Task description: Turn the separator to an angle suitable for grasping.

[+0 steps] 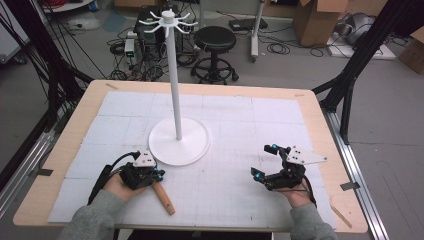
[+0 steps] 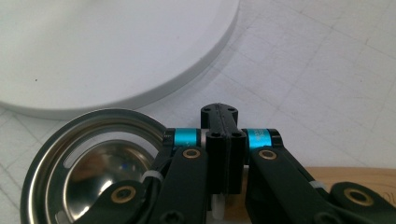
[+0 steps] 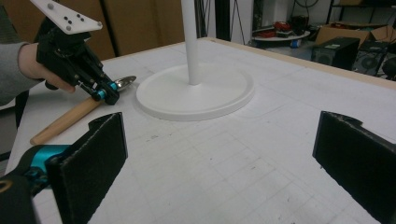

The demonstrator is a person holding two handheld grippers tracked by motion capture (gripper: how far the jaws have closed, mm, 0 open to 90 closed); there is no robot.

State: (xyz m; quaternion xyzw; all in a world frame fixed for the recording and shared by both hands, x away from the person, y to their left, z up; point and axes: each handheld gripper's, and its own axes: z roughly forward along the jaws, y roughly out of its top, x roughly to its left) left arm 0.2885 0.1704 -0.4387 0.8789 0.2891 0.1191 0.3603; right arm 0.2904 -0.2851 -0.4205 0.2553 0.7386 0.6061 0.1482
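Left gripper view: left gripper [image 2: 223,122] clamping wooden-handled steel ladle [image 2: 84,163] at neck, beside round white stand base [image 2: 116,56]. Right gripper [image 1: 270,161] hanging agape. Lifting level, keeping grip firm.

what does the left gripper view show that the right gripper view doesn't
Left gripper view alone: the round steel bowl of the ladle seen from above, shiny inside with slots near its rim, and the left hand-held gripper with its jaws pressed together over the handle.

Right gripper view alone: the stand's upright pole, the right hand-held gripper with its jaws wide apart, and boxes in the room behind.

Both: the stand's white round base, the ladle's wooden handle and the gridded white mat.
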